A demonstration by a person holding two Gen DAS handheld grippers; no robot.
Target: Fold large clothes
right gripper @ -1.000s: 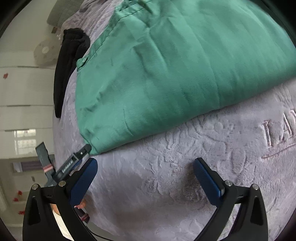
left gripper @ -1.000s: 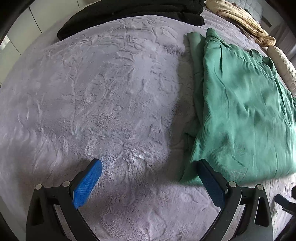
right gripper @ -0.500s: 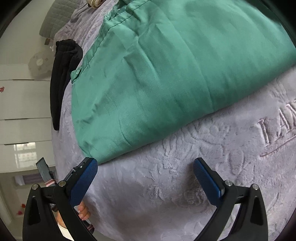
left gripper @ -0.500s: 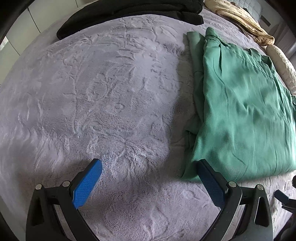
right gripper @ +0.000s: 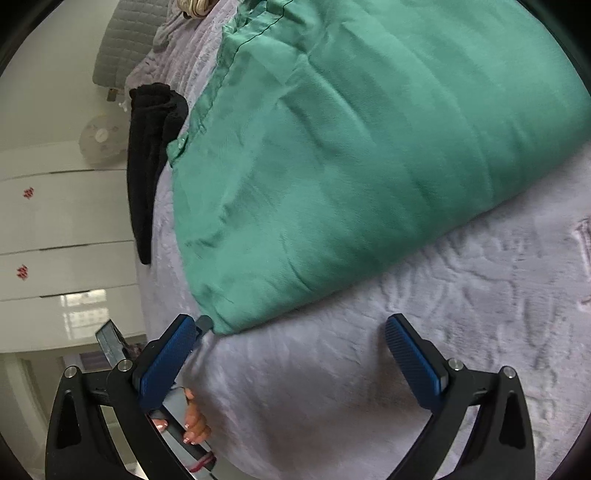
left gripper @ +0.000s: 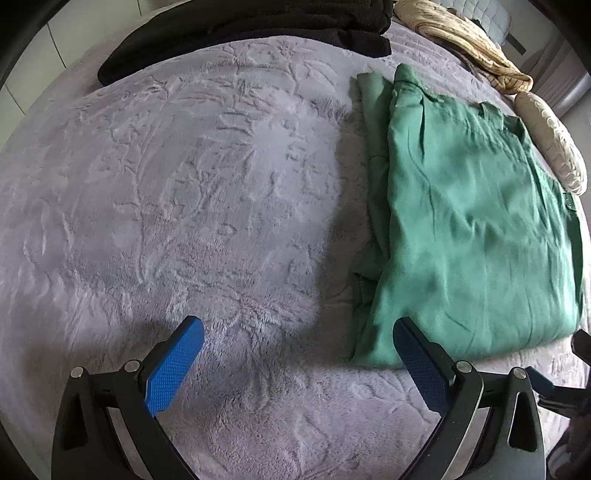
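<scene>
A green garment (left gripper: 472,229) lies folded in a long rectangle on the grey plush bedspread (left gripper: 207,192), at the right of the left wrist view. My left gripper (left gripper: 299,350) is open and empty, low over the bedspread, its right finger by the garment's near left corner. In the right wrist view the green garment (right gripper: 369,155) fills the upper part. My right gripper (right gripper: 291,343) is open and empty, just short of the garment's near corner and edge.
A black garment (left gripper: 251,33) lies at the far edge of the bed; the black garment (right gripper: 155,147) also shows in the right wrist view. A beige knitted cloth (left gripper: 465,44) and a cream pillow (left gripper: 554,144) lie at the far right. White cupboards (right gripper: 62,221) stand beyond the bed edge.
The left gripper has barely moved. The right gripper has swung left and pulled back a little, so the garment's near corner now sits just ahead of its left finger. Both stay open.
</scene>
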